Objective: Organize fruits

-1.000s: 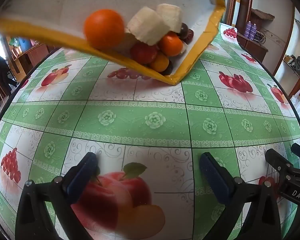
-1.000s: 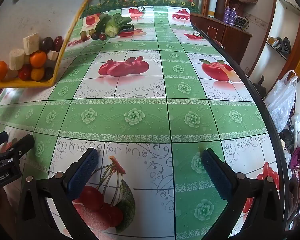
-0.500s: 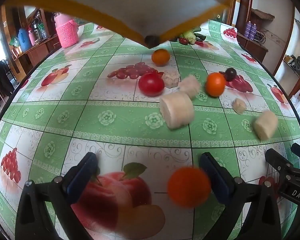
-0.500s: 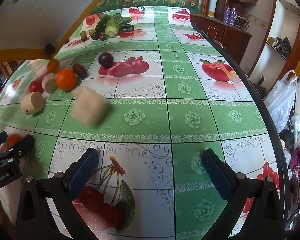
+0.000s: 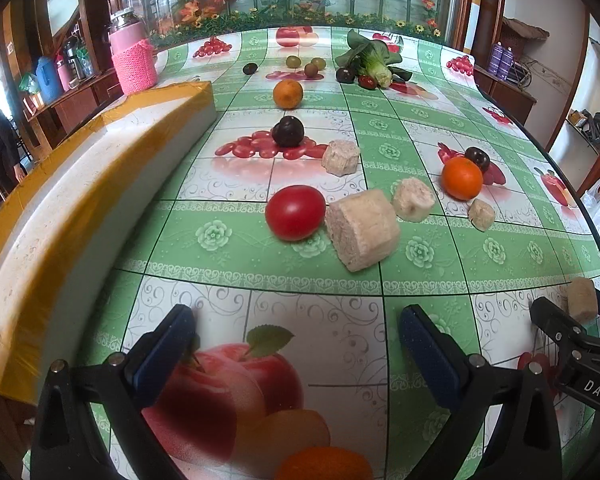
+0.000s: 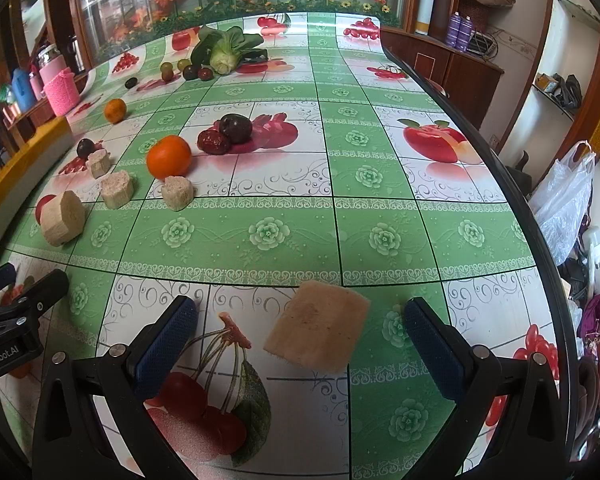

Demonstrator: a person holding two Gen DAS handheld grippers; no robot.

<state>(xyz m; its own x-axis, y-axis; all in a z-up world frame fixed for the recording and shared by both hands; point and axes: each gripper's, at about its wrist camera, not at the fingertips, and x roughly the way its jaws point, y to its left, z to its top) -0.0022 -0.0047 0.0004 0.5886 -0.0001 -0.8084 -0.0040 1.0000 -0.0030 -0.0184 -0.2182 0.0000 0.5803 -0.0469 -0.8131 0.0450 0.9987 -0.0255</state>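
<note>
On your far left the foam box (image 5: 100, 184) lies along the bench (image 5: 236, 240) edge, hemming that side. Your left tongs (image 5: 296, 340) are spread wide, holding nothing, over bare cloth. Ahead, the tomato (image 5: 295, 212) touches a banana chunk (image 5: 362, 230), with oranges (image 5: 462, 178), plums (image 5: 288, 131) and more chunks scattered beyond. The other tool reads "DAS". Your right tongs (image 6: 300, 334) gape empty too, one banana piece (image 6: 318, 332) lying between the fingers. Clear cloth runs ahead to the bench's right edge (image 6: 512, 184). The left tool reads "GenRobot.AI".
</note>
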